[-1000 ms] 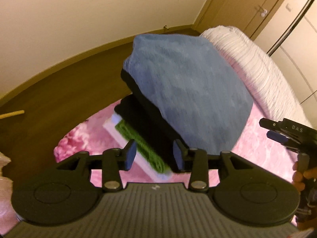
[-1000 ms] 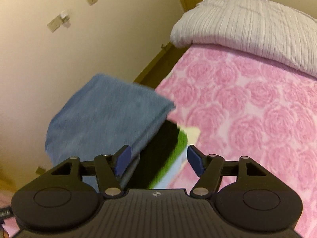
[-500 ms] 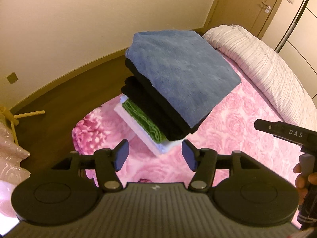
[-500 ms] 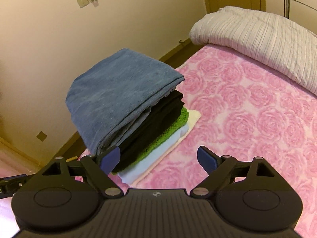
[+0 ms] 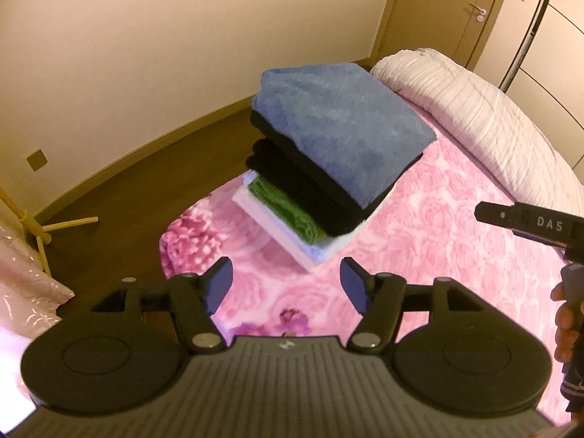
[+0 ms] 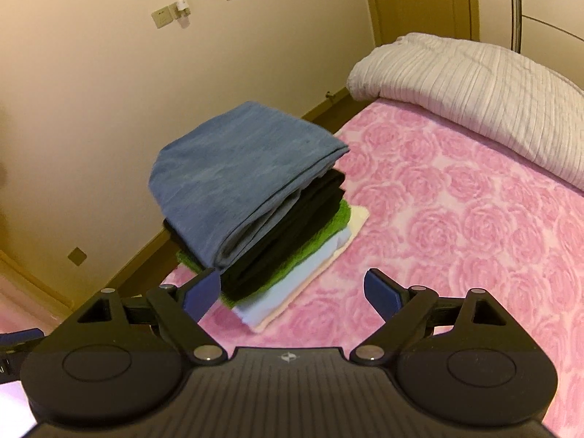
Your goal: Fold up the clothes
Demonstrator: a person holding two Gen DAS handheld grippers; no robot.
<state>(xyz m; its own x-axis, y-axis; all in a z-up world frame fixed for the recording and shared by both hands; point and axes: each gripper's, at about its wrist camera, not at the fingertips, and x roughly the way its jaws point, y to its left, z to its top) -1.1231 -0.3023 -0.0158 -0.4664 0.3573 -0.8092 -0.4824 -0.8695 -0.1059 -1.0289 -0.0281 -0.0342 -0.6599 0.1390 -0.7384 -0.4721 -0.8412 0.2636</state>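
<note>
Folded clothes (image 5: 328,168) sit stacked near the corner of the pink rose-patterned bedspread (image 6: 456,226): a blue-grey garment (image 6: 237,171) on top, then black, green and pale pieces. The left gripper (image 5: 286,288) is opening with nothing between its pads. The right gripper (image 6: 292,292) is spread wide, empty, just short of the stack.

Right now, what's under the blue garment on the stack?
Under the blue garment: black folded clothes, a green piece, pale blue and cream layers. Only edges show; anything between layers stays hidden.
</note>
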